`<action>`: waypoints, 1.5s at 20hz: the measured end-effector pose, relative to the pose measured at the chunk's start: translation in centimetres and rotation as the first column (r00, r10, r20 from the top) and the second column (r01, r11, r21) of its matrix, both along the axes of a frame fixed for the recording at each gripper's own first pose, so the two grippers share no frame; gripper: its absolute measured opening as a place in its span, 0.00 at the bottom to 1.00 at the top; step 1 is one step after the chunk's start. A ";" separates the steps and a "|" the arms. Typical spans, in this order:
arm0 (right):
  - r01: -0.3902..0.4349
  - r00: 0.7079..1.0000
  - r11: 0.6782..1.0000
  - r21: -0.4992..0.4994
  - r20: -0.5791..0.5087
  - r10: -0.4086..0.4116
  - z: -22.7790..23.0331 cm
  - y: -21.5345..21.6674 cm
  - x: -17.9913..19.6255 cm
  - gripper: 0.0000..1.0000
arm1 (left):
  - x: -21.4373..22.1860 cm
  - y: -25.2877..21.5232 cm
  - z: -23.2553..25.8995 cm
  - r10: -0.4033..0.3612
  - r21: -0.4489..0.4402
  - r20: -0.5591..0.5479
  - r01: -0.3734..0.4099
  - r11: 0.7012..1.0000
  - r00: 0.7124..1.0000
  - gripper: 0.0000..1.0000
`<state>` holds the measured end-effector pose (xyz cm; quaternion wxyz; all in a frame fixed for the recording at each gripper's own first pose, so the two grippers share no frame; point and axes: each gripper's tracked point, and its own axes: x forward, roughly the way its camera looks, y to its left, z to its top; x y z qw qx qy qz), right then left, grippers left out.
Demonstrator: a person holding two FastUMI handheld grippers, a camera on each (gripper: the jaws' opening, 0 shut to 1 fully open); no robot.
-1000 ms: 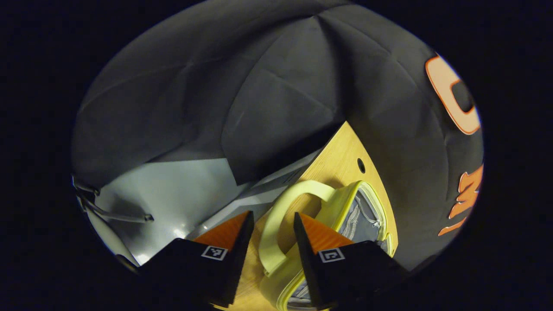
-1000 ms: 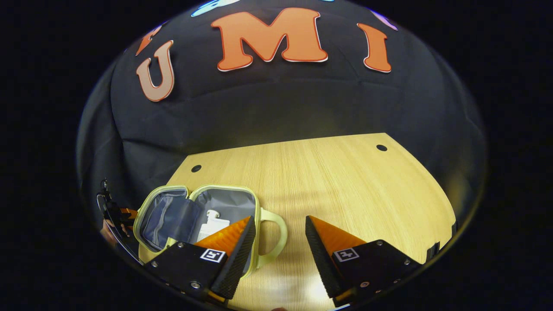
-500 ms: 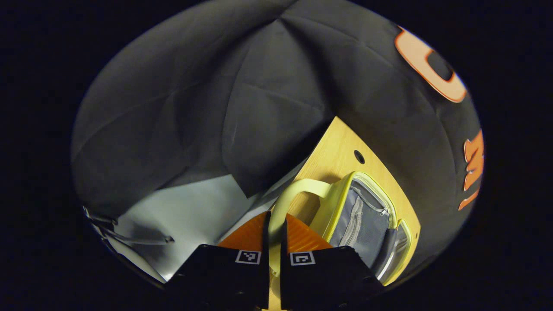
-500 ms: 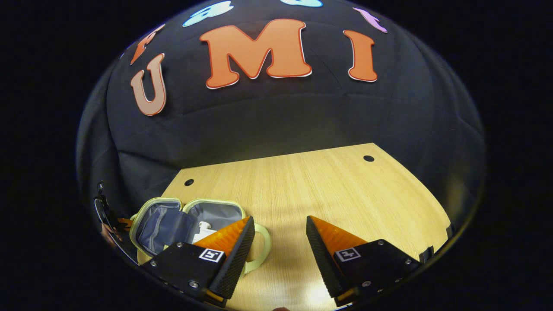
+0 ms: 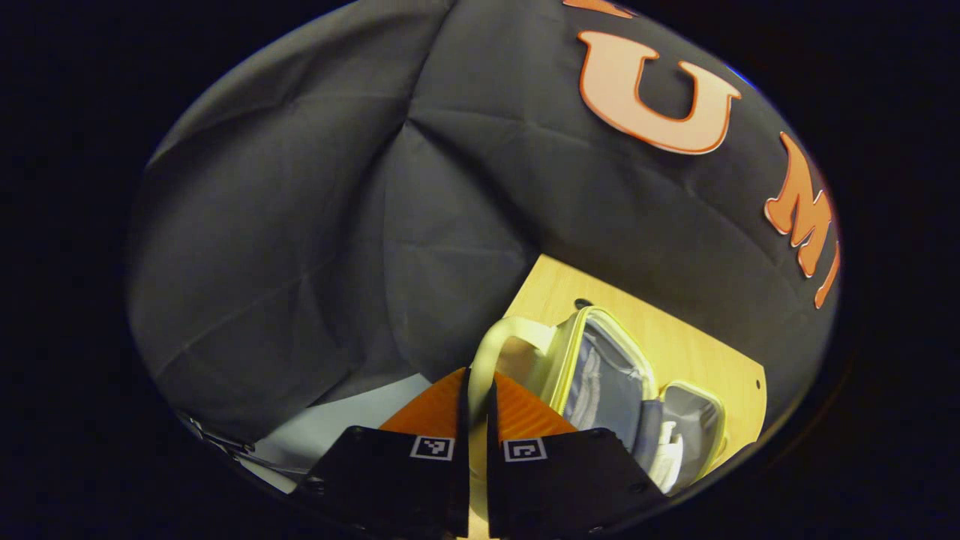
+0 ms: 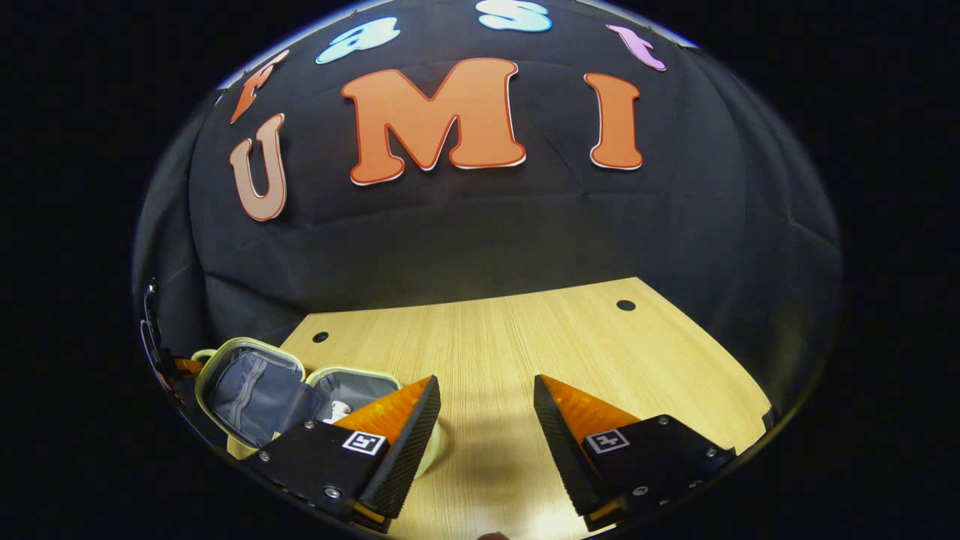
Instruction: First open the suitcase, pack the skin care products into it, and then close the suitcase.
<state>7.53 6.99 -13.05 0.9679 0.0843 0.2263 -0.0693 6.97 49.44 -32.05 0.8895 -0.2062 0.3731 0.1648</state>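
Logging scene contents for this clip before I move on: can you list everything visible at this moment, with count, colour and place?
suitcase: one, pale yellow-green shell with grey lining, lying open at the table's left end
handle: one, pale yellow-green, on the open lid half, clamped by the left gripper
skin care product: one seen, white, inside the half nearer the right gripper
table: one, light wood, with small dark holes near its far corners
wall cloth: black, behind the table
left gripper: fingers shut on the handle
right gripper: open, holding nothing, above the table
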 end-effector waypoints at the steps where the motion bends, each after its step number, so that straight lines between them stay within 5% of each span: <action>1: 0.002 1.000 1.000 -0.012 0.015 -0.002 0.6 -0.5 -0.1 0.82 | 0.1 0.3 2.1 -0.006 0.011 0.026 0.006 1.000 1.000 0.10; 8: -0.031 0.995 0.997 -0.070 0.092 0.037 2.8 -2.8 -0.3 0.85 | 1.9 -7.8 11.4 -0.106 0.075 0.166 0.094 0.993 0.981 0.10; 15: -0.029 0.989 0.999 -0.021 0.142 0.031 3.7 -5.7 -0.9 0.87 | 3.2 -18.1 17.9 -0.225 0.128 0.259 0.197 0.972 0.939 0.09; 23: -0.051 0.984 0.997 -0.059 0.168 0.060 3.7 -7.9 -1.8 0.86 | 3.6 -31.2 18.6 -0.415 0.181 0.263 0.378 0.908 0.871 0.09; 30: -0.044 0.984 0.998 -0.046 0.168 0.051 3.3 -10.1 -2.8 0.87 | 3.1 -40.9 15.2 -0.516 0.113 0.230 0.504 0.856 0.825 0.10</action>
